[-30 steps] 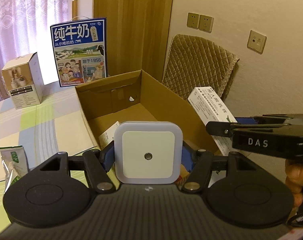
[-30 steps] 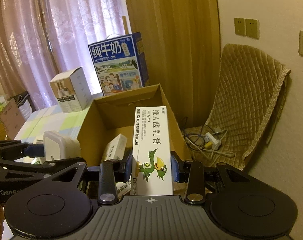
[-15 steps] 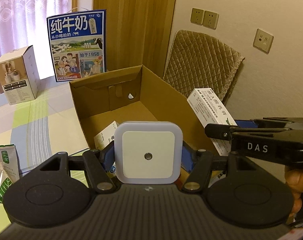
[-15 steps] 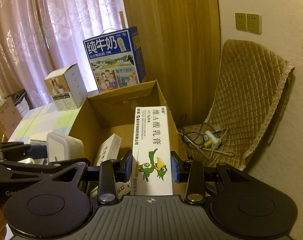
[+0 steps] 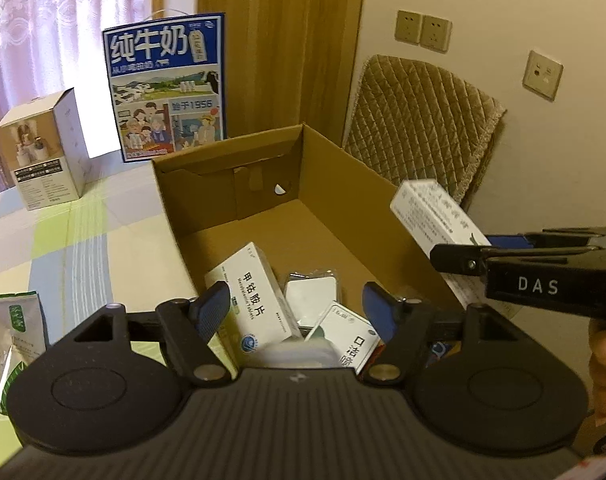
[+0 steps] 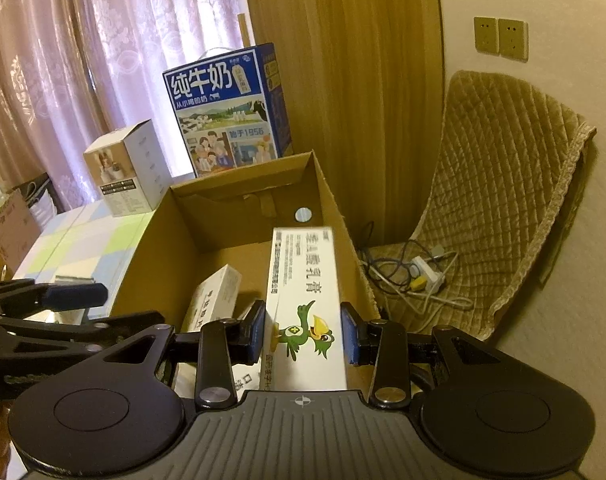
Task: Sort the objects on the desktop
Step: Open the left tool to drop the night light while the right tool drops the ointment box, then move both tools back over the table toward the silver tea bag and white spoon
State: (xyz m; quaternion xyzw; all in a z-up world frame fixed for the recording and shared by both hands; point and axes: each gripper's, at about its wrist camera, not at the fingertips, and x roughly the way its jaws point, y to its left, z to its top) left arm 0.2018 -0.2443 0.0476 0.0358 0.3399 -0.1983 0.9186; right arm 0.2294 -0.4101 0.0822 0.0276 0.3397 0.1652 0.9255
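An open cardboard box (image 5: 343, 184) stands on the table; it also shows in the right wrist view (image 6: 207, 216). My left gripper (image 5: 297, 304) is open and empty above its near end. Under it lie white medicine boxes (image 5: 259, 296), a small white packet (image 5: 311, 296) and a pale rounded object (image 5: 299, 354) that may be the white night light. My right gripper (image 6: 303, 332) holds the long white ointment box with a green bird (image 6: 303, 300) over the cardboard box's right side, though its pads look slightly parted from it. That box and gripper show at the right in the left wrist view (image 5: 435, 216).
A blue milk carton (image 5: 167, 84) and a white product box (image 5: 43, 148) stand behind the cardboard box. A green-white pouch (image 5: 15, 332) lies on the checked tablecloth at left. A quilted chair (image 6: 503, 184) with a power strip (image 6: 419, 272) is to the right.
My left gripper opened and let go of the white night light, which dropped into the cardboard box. My right gripper tilted the ointment box downward and its pads seem to have loosened.
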